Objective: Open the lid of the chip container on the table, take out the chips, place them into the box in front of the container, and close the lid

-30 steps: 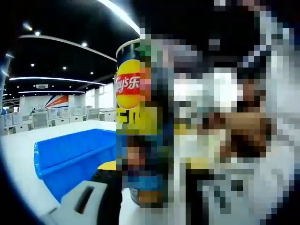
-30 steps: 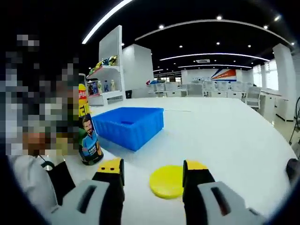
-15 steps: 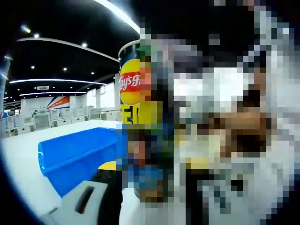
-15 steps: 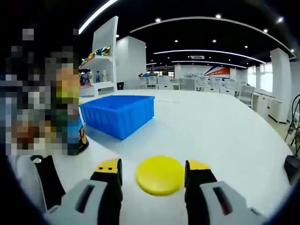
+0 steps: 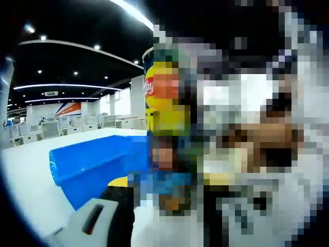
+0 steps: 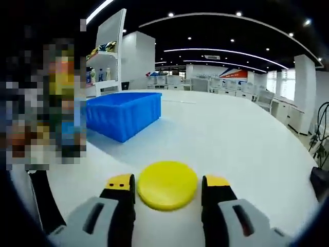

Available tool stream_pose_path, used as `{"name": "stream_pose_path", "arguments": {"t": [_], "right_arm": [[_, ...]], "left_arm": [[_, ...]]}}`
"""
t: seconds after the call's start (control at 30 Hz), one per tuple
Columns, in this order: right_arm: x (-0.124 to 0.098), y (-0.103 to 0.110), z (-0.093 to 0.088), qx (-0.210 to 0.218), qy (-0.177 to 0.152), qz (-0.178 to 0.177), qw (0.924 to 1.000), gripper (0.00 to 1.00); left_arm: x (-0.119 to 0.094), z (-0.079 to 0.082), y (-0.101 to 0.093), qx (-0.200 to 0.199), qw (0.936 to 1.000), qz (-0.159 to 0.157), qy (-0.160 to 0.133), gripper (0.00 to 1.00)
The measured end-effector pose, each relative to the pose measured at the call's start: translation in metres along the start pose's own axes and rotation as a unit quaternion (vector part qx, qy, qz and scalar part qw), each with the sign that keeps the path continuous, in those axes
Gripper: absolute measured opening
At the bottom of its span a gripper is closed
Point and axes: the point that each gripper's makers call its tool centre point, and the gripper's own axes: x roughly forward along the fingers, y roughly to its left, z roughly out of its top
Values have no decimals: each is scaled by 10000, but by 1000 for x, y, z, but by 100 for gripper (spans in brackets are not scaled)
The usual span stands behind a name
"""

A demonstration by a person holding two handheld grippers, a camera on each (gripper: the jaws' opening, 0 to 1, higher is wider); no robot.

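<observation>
The chip can [image 5: 150,92], yellow with a red logo, stands upright close in front of my left gripper; mosaic patches cover most of it. Only the left jaw's yellow pad [image 5: 119,181] is visible, so its grip on the can is unclear. The blue box [image 5: 92,164] sits just behind the can on the white table. In the right gripper view the yellow round lid [image 6: 167,185] lies flat on the table between the jaws of my right gripper [image 6: 168,182], which stands open with a jaw on either side of it. The blue box [image 6: 121,113] is further off to the left.
The white table [image 6: 231,134] stretches far ahead and to the right. A white shelf [image 6: 105,56] with small goods stands behind the box. A dark object [image 6: 321,182] sits at the right edge. Rows of desks fill the far background.
The right gripper has come forward, so the yellow lid now lies between its jaws instead of ahead of them. The left gripper view has swung, shifting can and box to the right.
</observation>
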Motion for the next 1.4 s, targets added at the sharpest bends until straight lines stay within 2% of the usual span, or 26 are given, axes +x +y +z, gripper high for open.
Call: {"name": "stream_pose_path", "arguments": {"t": [0.23, 0.4, 0.67, 0.83, 0.93, 1.07, 1.13, 1.23, 1.3, 1.37, 1.4], "right_arm": [[1, 1, 1, -90, -34, 34, 9999, 47], [0, -1, 2, -75, -106, -34, 9999, 47], [0, 2, 2, -84, -27, -97, 9999, 46], [1, 4, 7, -434, -23, -174, 9989, 45], [-2, 5, 11, -453, -25, -170, 9988, 45], [-8, 4, 24, -387, -125, -165, 9990, 45], [-13, 3, 37, -356, -233, -151, 9990, 45], [-23, 1, 63, -273, -447, -176, 9985, 45], [-31, 2, 76, 150, -326, -183, 9992, 45], [-40, 7, 101, 308, -662, -20, 9973, 45], [-43, 5, 106, 274, -632, -28, 9976, 45]], "left_arm": [[-3, 1, -2, 12, 10000, -28, -40, 51], [-4, -2, 2, 33, 10000, 18, 93, 51], [-7, 2, 5, 24, 10000, 27, 40, 51], [-7, -1, 4, 38, 10000, 38, 71, 51], [-8, -1, 4, 34, 10000, 53, 50, 51], [-11, -1, 7, 22, 9999, 98, 32, 51], [-11, 0, 8, -9, 9999, 100, 6, 51], [-11, 0, 9, -16, 9999, 96, 36, 51], [-11, -3, 9, -36, 9998, 82, 157, 51], [-11, -5, 9, -5, 9997, 82, 219, 51], [-12, -5, 8, -34, 9997, 60, 218, 51]]}}
